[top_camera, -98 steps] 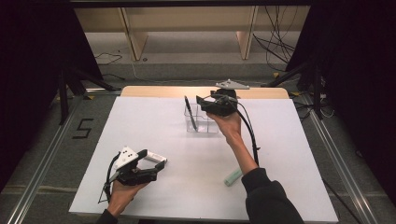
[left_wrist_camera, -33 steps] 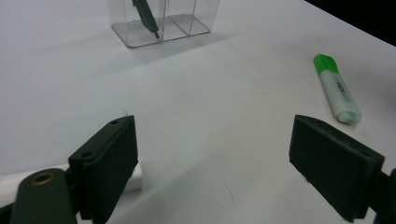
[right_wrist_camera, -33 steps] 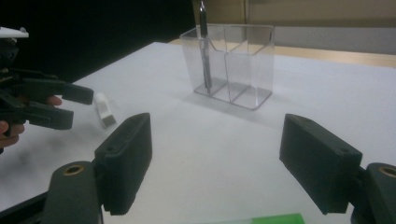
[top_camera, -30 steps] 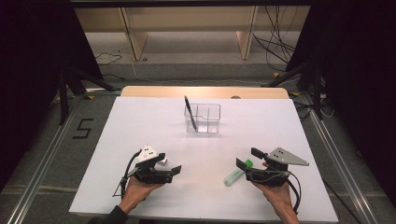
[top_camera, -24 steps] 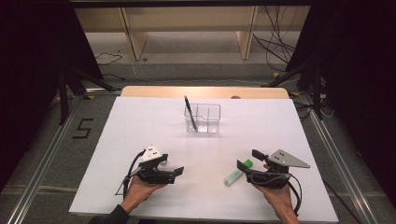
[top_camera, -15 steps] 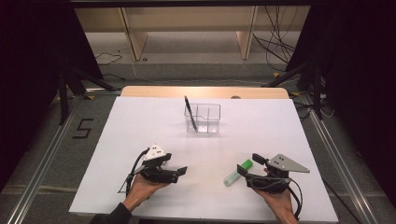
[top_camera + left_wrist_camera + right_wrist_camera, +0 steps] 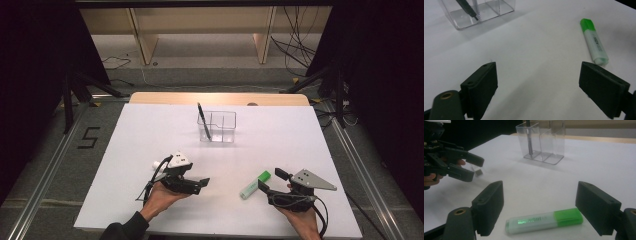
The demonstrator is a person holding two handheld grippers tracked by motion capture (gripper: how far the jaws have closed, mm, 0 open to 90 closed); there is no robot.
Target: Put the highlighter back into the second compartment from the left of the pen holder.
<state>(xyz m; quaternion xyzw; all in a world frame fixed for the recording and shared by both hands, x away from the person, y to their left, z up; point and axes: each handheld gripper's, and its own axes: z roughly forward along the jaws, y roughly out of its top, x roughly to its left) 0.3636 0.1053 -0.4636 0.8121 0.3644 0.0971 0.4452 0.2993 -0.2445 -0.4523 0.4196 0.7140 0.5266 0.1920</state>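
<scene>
Around highlighter (image 7: 544, 220), wide-open right fingers (image 7: 596, 211).

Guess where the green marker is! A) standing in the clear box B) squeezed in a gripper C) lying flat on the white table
C: the green marker lies flat on the white table, in front of the open right gripper, touching neither jaw.

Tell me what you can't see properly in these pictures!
- Writing on the highlighter: in the right gripper view it is blurred and shiny; in the high view it is too small.
- The pen in the clear holder: its top is cut off by the upper edge of both gripper views.
- The highlighter's white end: in the right gripper view it is partly behind the right gripper jaw.
- The left gripper: its body is cut off by the bottom edge of the left gripper view.
</scene>
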